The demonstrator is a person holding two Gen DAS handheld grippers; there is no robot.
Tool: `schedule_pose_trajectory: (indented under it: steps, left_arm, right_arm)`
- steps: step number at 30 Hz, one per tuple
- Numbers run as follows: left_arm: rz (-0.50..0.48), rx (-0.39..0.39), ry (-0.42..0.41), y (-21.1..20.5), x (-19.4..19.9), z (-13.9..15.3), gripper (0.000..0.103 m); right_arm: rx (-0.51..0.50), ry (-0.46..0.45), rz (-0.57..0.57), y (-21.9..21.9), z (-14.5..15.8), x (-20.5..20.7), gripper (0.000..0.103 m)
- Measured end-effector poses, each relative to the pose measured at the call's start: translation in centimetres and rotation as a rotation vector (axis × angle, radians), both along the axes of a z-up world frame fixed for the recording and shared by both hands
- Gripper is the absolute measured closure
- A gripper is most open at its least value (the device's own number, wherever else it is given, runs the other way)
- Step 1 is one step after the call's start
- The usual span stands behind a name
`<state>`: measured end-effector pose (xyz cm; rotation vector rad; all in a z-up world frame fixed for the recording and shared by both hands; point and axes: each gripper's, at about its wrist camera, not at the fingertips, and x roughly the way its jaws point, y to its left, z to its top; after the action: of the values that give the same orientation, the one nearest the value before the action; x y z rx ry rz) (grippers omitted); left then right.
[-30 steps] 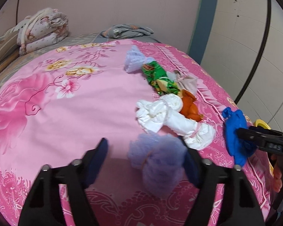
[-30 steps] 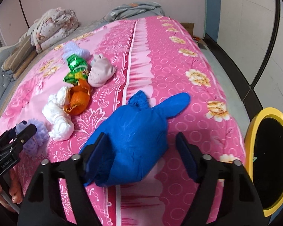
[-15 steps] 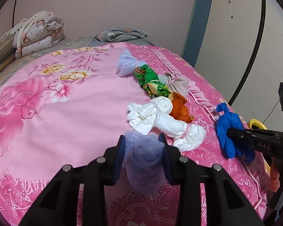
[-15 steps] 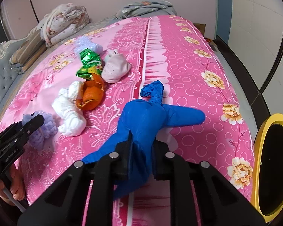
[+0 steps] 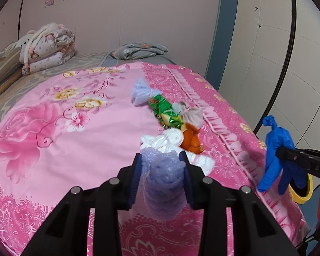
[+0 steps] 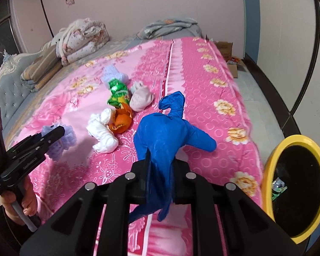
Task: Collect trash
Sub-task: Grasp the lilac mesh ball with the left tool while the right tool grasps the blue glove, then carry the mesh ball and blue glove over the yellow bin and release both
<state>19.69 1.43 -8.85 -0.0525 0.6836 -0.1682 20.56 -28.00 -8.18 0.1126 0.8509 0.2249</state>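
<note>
Both claws loaded for one trip: left claw (image 5: 162, 170) clamps purple wad (image 5: 163, 183), right claw (image 6: 161, 170) clamps blue glove (image 6: 162, 134); bin (image 6: 268, 170) near right.

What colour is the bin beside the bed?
Yellow rim, black inside. The bin shows best in the right wrist view.

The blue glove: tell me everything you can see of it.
The blue glove looks like thin rubbery material, puffed up and knotted at the cuff, with the knot end curling upward. The right claw is shut on its middle, so empty fingers dangle limp below while one stuffed finger juts sideways. It hangs clear of the pink bedspread, beside the yellow-rimmed bin. Nothing else touches it.
</note>
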Motion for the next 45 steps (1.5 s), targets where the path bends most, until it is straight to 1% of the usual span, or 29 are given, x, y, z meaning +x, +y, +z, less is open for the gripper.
schedule_pose_trajectory:
  steps: [8, 16, 20, 23, 27, 37, 45]
  left_arm:
    - [-0.005, 0.003, -0.029, -2.5, -1.0, 2.8, 0.070]
    - [-0.040, 0.007, -0.083, -6.3, -1.5, 6.7, 0.069]
    - [-0.071, -0.010, -0.111, -8.4, -1.4, 8.9, 0.069]
    - [-0.099, -0.001, -0.137, -10.3, -1.5, 10.2, 0.069]
    - [-0.141, -0.004, -0.150, -12.7, -1.3, 11.5, 0.069]
    - [-0.236, -0.009, -0.172, -18.4, -0.8, 13.3, 0.069]
    - [-0.296, -0.013, -0.174, -22.8, 0.0, 13.8, 0.069]
  right_arm:
    - [0.017, -0.078, -0.040, -3.5, 4.5, -3.7, 0.090]
    - [0.047, -0.158, -0.103, -7.9, 8.4, -7.0, 0.090]
    - [0.052, -0.201, -0.146, -10.5, 10.3, -8.5, 0.090]
    - [0.049, -0.230, -0.179, -12.5, 11.7, -9.6, 0.090]
    - [0.043, -0.261, -0.224, -14.9, 13.2, -10.7, 0.090]
    - [0.039, -0.317, -0.322, -20.0, 15.6, -12.7, 0.090]
    - [0.039, -0.333, -0.404, -22.8, 15.7, -12.8, 0.090]
